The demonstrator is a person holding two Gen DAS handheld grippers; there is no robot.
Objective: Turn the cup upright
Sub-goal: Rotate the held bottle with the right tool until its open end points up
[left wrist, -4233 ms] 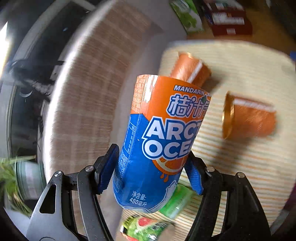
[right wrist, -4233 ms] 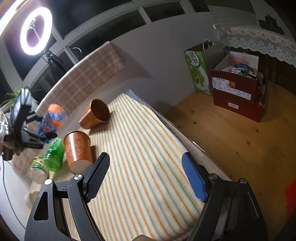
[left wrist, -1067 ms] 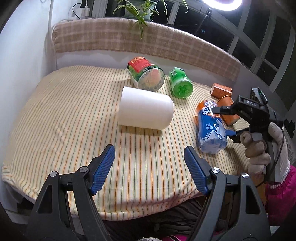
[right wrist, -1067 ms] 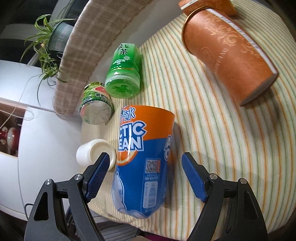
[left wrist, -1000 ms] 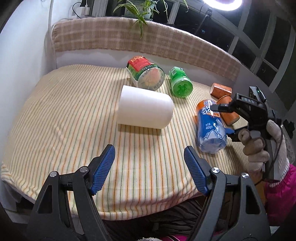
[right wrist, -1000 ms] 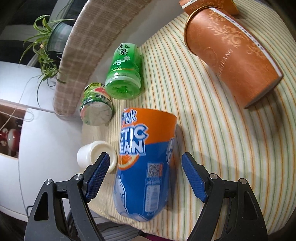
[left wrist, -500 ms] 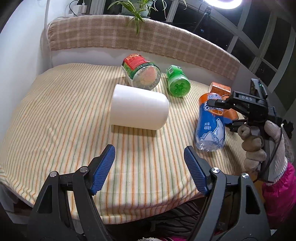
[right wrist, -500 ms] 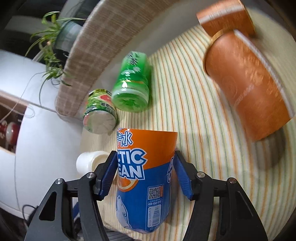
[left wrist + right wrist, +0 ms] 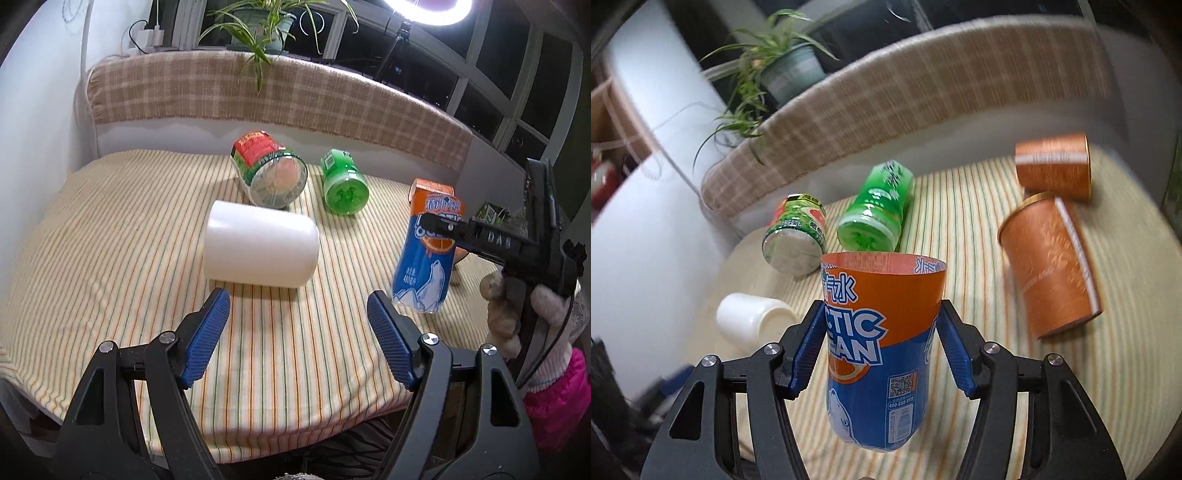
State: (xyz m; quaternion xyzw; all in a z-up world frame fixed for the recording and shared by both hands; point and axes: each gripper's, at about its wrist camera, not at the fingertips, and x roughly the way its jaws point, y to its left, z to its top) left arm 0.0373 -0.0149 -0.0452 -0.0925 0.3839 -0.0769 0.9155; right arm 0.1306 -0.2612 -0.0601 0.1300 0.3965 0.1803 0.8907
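Observation:
The orange-and-blue Arctic Ocean cup [image 9: 882, 347] is held nearly upright, open end up, just above the striped cloth. My right gripper [image 9: 882, 332] is shut on its middle. It also shows in the left wrist view [image 9: 428, 251], tilted slightly, near the cloth's right edge. My left gripper [image 9: 299, 332] is open and empty, in front of a white cup [image 9: 260, 249] that lies on its side.
A red-and-green cup [image 9: 269, 173] and a green cup [image 9: 343, 182] lie on their sides at the back. Two orange cups [image 9: 1052, 262] [image 9: 1052, 166] lie on their sides at the right. The striped cloth [image 9: 110, 229] ends close in front.
My right gripper closed on the Arctic Ocean cup, which lay on the cloth, and raised it to nearly upright. My left gripper moved in slightly and stayed open.

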